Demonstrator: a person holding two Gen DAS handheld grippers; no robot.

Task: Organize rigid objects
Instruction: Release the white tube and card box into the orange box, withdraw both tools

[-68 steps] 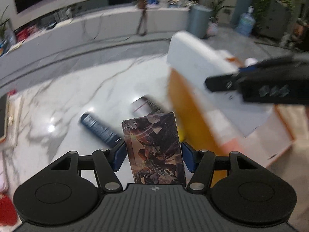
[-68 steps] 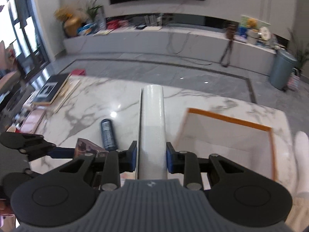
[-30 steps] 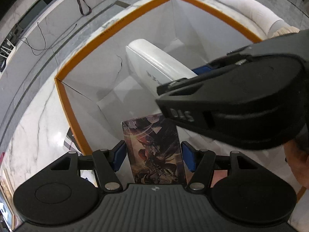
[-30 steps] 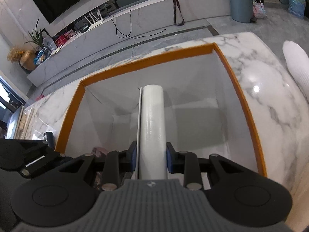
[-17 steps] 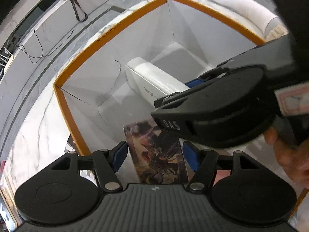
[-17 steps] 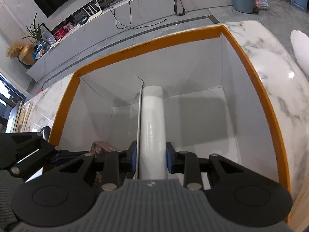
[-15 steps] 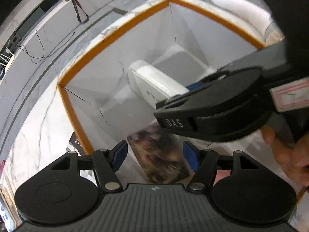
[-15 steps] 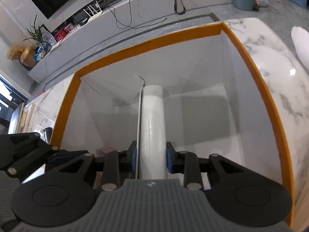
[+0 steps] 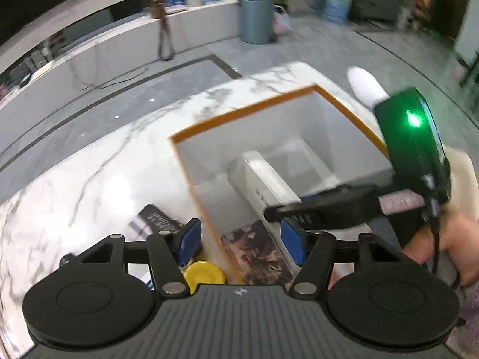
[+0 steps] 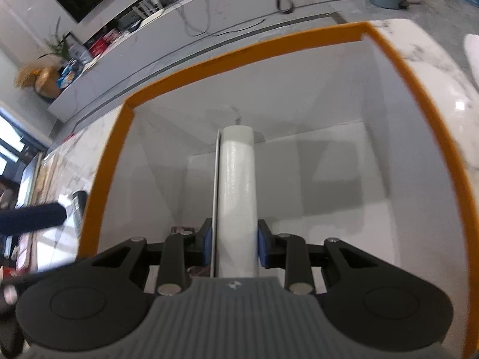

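Your right claw (image 10: 235, 246) is pinching a white book-like box (image 10: 236, 191) between its blue pads (image 10: 262, 249), holding it edge-on and pointing it down into the orange-rimmed box (image 10: 245, 51) on the marble surface (image 10: 431, 68). The white box is reaching toward twelve o'clock in the right wrist view, its far end sitting low near the bin's back wall; you cannot tell whether it is touching the floor of the bin.

Your left claw (image 9: 239, 240) is spread, its jaws are closing, and nothing is pressed between the pads (image 9: 188, 239). Below the gap, at about six o'clock in the left wrist view, the illustrated card box (image 9: 257, 254) is lying inside the orange-rimmed box (image 9: 239, 113), against the near left wall and free of the pads. The white book-like box (image 9: 263, 179) is showing at about one o'clock from it, slanting into the bin, with the right claw's black body (image 9: 329, 209) clamped on it and a hand (image 9: 443, 239) at three o'clock behind a green-lit device (image 9: 410, 137).

Outside the bin, on the marble surface (image 9: 89, 179), a dark cylinder (image 9: 158, 220) is lying at nine o'clock of the left pad, and a yellow round thing (image 9: 203, 273) is sitting just under that pad. A grey bin (image 9: 257, 18) is standing on the floor at twelve o'clock.
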